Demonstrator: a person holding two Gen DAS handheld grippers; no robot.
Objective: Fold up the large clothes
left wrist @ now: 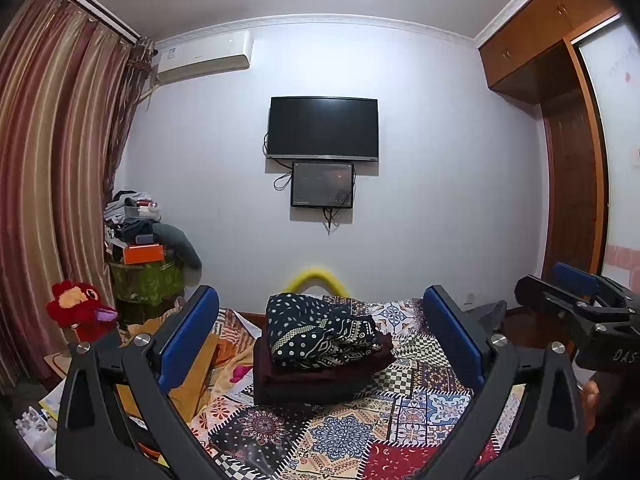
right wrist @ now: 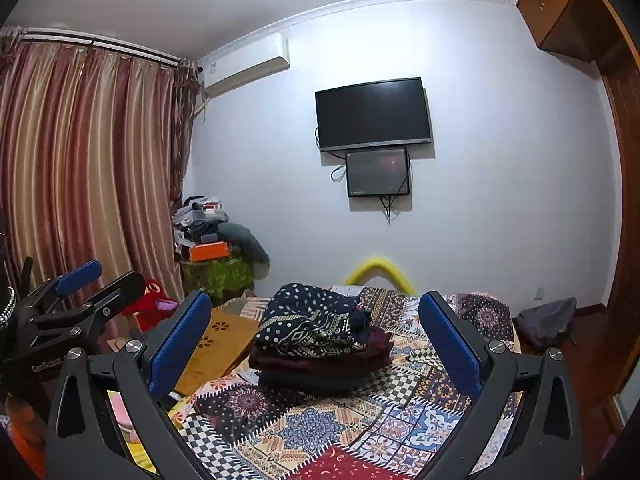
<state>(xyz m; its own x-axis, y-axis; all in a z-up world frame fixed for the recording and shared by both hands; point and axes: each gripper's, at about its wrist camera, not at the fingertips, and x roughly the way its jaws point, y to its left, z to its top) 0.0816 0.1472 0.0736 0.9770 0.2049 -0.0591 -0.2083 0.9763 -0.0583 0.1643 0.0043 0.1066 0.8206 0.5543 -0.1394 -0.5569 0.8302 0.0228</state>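
My left tool [left wrist: 320, 328] is wide apart and holds nothing, and my right tool [right wrist: 316, 328] is wide apart and holds nothing too. Both hang in the air over the bed [left wrist: 400, 412], which has a bright patchwork cover. The folded clothes [left wrist: 320, 348] sit in a pile in the middle of the bed, out in front of both tools and not touching them. A dark cloth with white dots [right wrist: 308, 320] lies on top, a bit bumpy, and dark red pieces [right wrist: 320, 364] lie flat under it. From my left tool I can see my right tool [left wrist: 576, 308] off to the side. On the wall behind hangs a black TV [left wrist: 322, 128], and a red stuffed toy [left wrist: 78, 310] sits by the curtain [left wrist: 48, 160]
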